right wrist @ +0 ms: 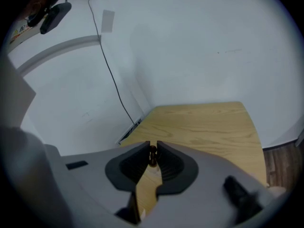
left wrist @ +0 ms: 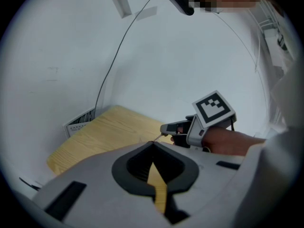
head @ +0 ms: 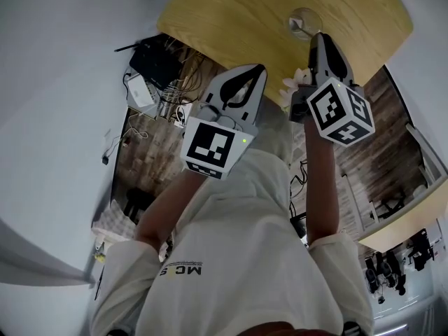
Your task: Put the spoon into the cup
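Observation:
A clear glass cup [head: 305, 22] stands on the yellow wooden table [head: 231, 19], toward its right side. My right gripper [head: 317, 40] hovers just in front of the cup. Its jaws are shut on a thin dark piece [right wrist: 152, 155], which looks like the spoon's handle. In the left gripper view a thin rod [left wrist: 156, 138] sticks out of the right gripper [left wrist: 170, 128] over the table. My left gripper [head: 260, 69] is held off the table's near edge, to the left of the right one. Its jaws are shut with nothing between them [left wrist: 153, 144]. The spoon's bowl is hidden.
A white wall rises behind the table, with a black cable [right wrist: 114, 84] running down it. Under the table lie a black box [head: 155, 63], a white power strip [head: 142, 89] and tangled cables on a wooden floor. Furniture [head: 413, 208] stands at the right.

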A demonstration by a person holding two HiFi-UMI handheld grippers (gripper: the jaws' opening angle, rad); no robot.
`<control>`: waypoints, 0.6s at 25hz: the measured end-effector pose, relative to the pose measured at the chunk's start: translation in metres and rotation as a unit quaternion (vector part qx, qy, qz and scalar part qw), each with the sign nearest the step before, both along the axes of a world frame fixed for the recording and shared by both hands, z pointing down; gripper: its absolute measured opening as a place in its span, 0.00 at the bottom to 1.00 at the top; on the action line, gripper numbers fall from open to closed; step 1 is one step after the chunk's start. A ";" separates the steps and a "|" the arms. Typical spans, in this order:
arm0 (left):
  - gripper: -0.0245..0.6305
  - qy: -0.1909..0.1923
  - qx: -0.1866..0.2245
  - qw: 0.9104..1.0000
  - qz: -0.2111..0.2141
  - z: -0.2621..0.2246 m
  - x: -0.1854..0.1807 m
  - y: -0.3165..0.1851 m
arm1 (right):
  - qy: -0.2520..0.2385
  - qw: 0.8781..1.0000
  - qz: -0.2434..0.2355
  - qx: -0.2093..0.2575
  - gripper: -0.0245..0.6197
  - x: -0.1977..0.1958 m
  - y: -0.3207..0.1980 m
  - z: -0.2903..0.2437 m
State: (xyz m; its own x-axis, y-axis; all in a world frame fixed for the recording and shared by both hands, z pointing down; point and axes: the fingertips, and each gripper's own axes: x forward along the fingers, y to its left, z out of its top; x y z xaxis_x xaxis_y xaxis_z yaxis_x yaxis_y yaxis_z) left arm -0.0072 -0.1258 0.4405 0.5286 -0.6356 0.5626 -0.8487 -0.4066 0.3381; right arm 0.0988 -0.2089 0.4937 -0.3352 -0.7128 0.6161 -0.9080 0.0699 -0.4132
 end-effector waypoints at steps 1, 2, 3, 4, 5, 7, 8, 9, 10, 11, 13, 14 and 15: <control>0.05 0.000 -0.001 1.000 -0.002 0.001 0.000 0.000 | -0.005 1.000 0.003 -0.005 0.13 -0.001 -0.001 0.004; 0.05 0.000 -0.002 1.000 -0.003 0.001 0.001 0.001 | -0.008 1.000 0.005 -0.010 0.13 -0.001 -0.002 0.007; 0.05 0.000 -0.002 1.000 -0.003 0.001 0.001 0.002 | -0.009 1.000 0.006 -0.013 0.13 -0.001 -0.002 0.009; 0.05 0.000 -0.003 1.000 -0.004 0.002 0.002 0.003 | -0.009 1.000 0.007 -0.015 0.13 -0.001 -0.002 0.011; 0.05 0.000 -0.003 1.000 -0.004 0.002 0.002 0.003 | -0.009 1.000 0.008 -0.017 0.13 -0.001 -0.002 0.012; 0.05 0.000 -0.003 1.000 -0.006 0.002 0.002 0.003 | -0.007 1.000 0.009 -0.019 0.13 -0.001 -0.004 0.014; 0.05 0.001 -0.003 1.000 -0.007 0.003 0.002 0.003 | -0.007 1.000 0.009 -0.020 0.13 -0.002 -0.005 0.015; 0.05 0.001 -0.004 1.000 -0.008 0.003 0.002 0.003 | -0.008 1.000 0.009 -0.022 0.13 -0.002 -0.005 0.016; 0.05 0.001 -0.004 1.000 -0.008 0.004 0.001 0.003 | -0.010 1.000 0.009 -0.024 0.13 -0.003 -0.005 0.017; 0.05 0.000 -0.004 1.000 -0.008 0.004 0.001 0.003 | -0.012 1.000 0.010 -0.025 0.13 -0.003 -0.005 0.018; 0.05 0.000 -0.003 1.000 -0.008 0.005 0.001 0.004 | -0.013 1.000 0.012 -0.026 0.13 -0.003 -0.004 0.019; 0.05 0.000 -0.002 1.000 -0.008 0.004 0.001 0.004 | -0.013 0.999 0.014 -0.026 0.13 -0.003 -0.004 0.018; 0.05 0.001 -0.001 1.000 -0.007 0.004 0.001 0.005 | -0.013 0.999 0.016 -0.025 0.13 -0.002 -0.003 0.017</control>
State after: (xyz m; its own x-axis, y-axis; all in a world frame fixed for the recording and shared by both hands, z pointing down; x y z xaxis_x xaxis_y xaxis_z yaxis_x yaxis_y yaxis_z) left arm -0.0060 -0.1209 0.4441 0.5203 -0.6414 0.5638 -0.8540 -0.3935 0.3405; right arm 0.0969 -0.2119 0.5105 -0.3294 -0.6920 0.6423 -0.8983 0.0202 -0.4389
